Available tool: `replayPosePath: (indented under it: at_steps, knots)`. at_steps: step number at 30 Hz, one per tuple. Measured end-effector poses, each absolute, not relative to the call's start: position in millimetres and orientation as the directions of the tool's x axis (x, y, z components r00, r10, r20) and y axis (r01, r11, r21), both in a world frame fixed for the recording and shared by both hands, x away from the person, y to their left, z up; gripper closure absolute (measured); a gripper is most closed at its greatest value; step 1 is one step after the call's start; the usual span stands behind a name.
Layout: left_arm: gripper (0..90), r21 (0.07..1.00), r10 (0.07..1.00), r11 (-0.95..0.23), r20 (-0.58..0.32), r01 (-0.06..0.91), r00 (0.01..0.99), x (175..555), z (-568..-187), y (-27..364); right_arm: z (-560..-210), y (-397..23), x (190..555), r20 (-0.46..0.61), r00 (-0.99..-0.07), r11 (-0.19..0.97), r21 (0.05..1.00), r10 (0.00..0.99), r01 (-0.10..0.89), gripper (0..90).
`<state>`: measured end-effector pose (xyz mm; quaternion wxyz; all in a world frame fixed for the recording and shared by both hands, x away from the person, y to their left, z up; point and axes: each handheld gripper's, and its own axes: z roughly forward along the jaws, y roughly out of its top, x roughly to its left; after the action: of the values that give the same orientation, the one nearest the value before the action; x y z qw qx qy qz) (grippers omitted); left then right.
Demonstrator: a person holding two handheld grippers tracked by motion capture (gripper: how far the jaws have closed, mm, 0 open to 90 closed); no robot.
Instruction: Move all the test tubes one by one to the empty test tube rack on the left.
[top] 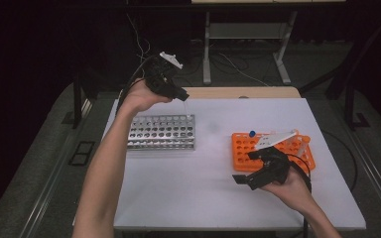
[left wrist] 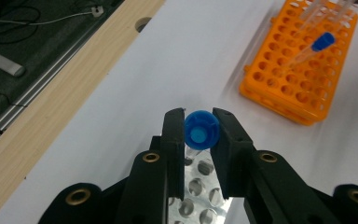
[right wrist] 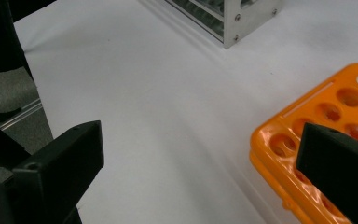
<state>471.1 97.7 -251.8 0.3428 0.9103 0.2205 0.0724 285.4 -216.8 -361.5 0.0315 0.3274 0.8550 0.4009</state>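
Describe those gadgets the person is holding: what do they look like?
Each hand holds a black plastic gripper with two flat, blocky jaws. The left gripper has brass-coloured screw inserts on its body and a pale three-cornered plate on top. The right gripper trails a black cable. The forearms are bare; no sleeves show.

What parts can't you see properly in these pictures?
- Blue-capped tube, left gripper view: its body is hidden behind its own cap and the left gripper.
- Metal rack, right gripper view: cut off by the top edge.
- Orange rack, high view: the right gripper covers its near edge.
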Motion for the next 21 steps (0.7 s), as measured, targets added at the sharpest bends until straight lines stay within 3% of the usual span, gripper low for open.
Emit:
replayPosePath:
  at_steps: [21]
  knots:
    - [74.5,0.625,0.483,-0.686,0.01,0.372,0.875,495,-285,79,-379,-248,277,0.25,-0.742,0.415,0.699,0.622,0.583,0.3]
